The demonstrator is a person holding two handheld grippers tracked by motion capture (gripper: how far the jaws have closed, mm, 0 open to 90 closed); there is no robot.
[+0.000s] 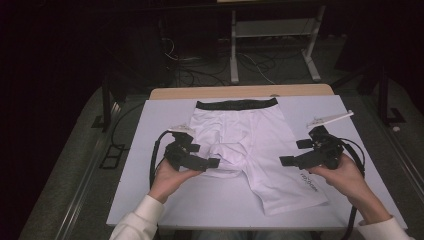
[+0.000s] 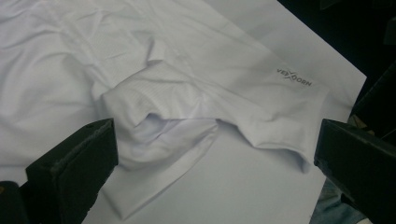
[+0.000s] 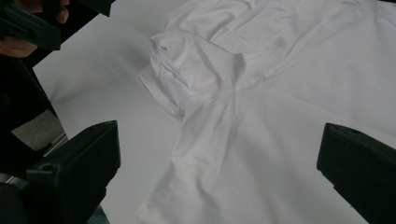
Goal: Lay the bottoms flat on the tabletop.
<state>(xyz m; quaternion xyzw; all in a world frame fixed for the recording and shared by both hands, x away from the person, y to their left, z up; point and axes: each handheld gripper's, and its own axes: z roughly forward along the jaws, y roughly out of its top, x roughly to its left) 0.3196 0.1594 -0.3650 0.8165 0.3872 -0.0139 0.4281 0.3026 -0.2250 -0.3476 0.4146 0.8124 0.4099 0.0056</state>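
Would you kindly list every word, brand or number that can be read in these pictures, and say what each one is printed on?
"VEXDORN": grey print near the hem of one leg of the white shorts, read in the left gripper view.
The same print on that leg in the high view is too small to read.
No other text is legible.

- Boxer briefs: plain white fabric, no pattern; waistband at 12 o'clock is black.
- Logo on the leg toward 5 o'clock of the high view: grey lettering, "VEXDORN", on white.
- Table cover: plain pale white-lilac sheet; the table edge at 12 o'clock is light tan wood.
- Left gripper and right gripper: black bodies and black jaws, each with a pale grey plate on top.
- Sleeves: white.
- Floor at 9 o'clock: dull grey.
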